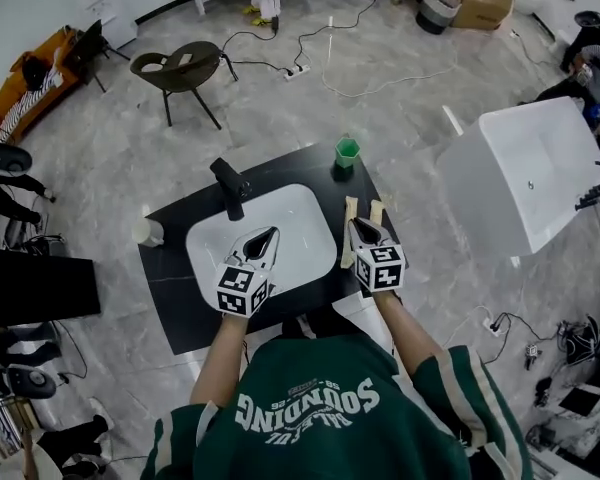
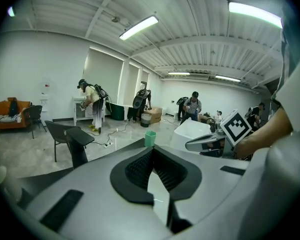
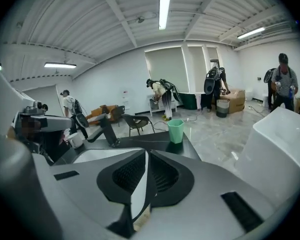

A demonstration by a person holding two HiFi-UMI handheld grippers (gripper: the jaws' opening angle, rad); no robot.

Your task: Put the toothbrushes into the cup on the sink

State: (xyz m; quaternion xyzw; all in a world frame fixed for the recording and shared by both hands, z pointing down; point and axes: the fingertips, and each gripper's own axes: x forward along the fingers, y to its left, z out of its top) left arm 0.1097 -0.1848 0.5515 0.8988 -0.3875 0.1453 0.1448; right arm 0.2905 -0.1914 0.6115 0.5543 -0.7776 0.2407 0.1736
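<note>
1. White tub (image 1: 525, 173): well right of the basin, with bare floor between it and the counter's right edge.
2. Black counter (image 1: 170, 298): frames the white basin (image 1: 305, 218) on every side, with its widest strip to the basin's left.
3. Left gripper (image 1: 270, 234): over the basin's near half, jaws pressed together, empty.
4. Right gripper (image 1: 358, 226): just right of the basin, jaws pressed together on nothing.
5. Faucet (image 1: 230, 188): at the basin's far-left rim.
6. Two toothbrushes (image 1: 351, 208): lying on the narrow strip right of the basin, beside the right gripper's tips.
7. Green cup (image 1: 347, 152): upright beyond the basin's far-right corner, by the counter's far edge.
</note>
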